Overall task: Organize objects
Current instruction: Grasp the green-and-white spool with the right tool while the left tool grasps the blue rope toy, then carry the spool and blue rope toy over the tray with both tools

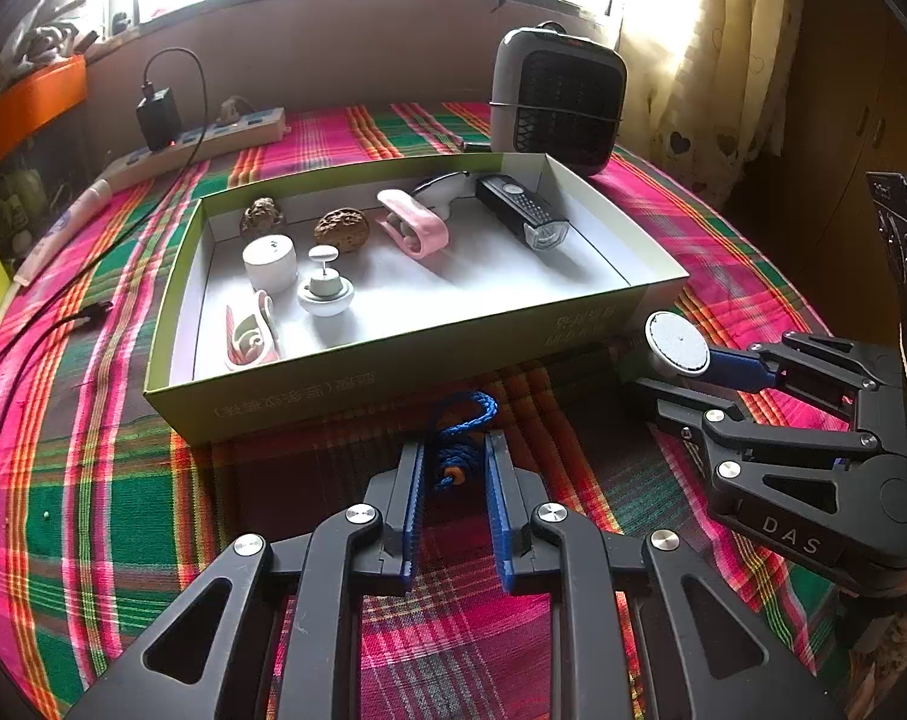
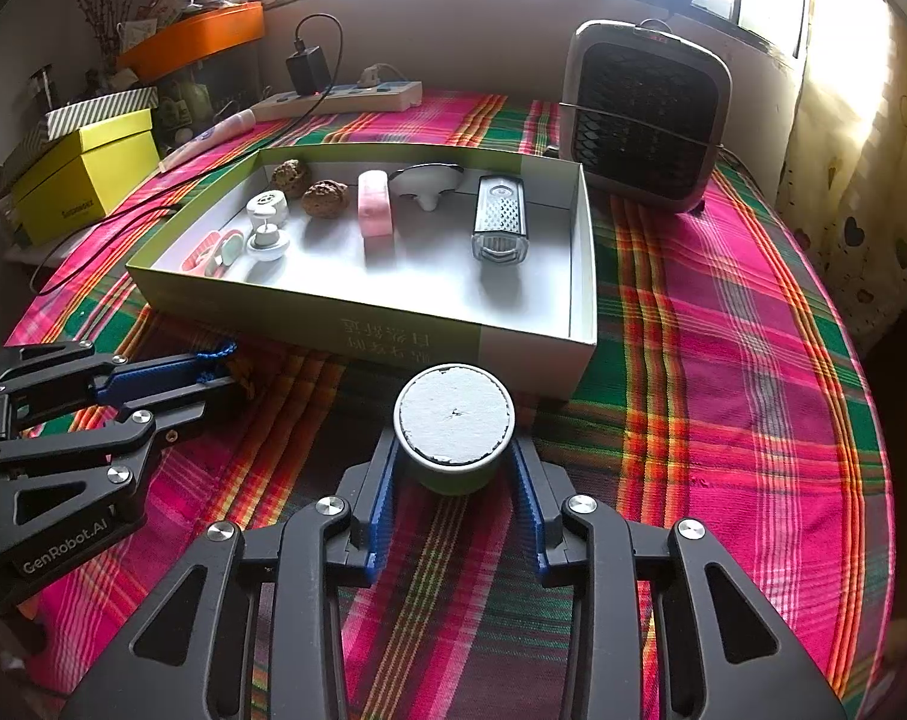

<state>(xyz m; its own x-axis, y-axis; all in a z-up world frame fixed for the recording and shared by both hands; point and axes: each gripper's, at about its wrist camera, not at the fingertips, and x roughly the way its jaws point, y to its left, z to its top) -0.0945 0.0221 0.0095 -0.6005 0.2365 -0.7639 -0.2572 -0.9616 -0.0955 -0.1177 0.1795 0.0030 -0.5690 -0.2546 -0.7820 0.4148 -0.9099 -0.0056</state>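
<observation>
My left gripper [image 1: 454, 445] is shut on a blue braided cord [image 1: 466, 417] with small beads, low over the plaid cloth just in front of the green box [image 1: 357, 369]. In the right wrist view the left gripper [image 2: 228, 371] shows at the left, with the blue cord [image 2: 216, 354] poking out of it. My right gripper [image 2: 453, 443] is shut on a round tin [image 2: 453, 420] with a white lid and green side, right by the green box's [image 2: 513, 348] near corner. The left wrist view shows the right gripper [image 1: 663, 373] and round tin [image 1: 676, 343] at the right.
The box holds a black bike light [image 1: 522, 213], a pink roller [image 1: 414, 228], two walnuts [image 1: 341, 229] and several white pieces. Behind it stand a fan heater [image 1: 558, 99] and a power strip [image 1: 213, 135] with a charger and trailing cable. A yellow box [image 2: 87, 174] sits far left.
</observation>
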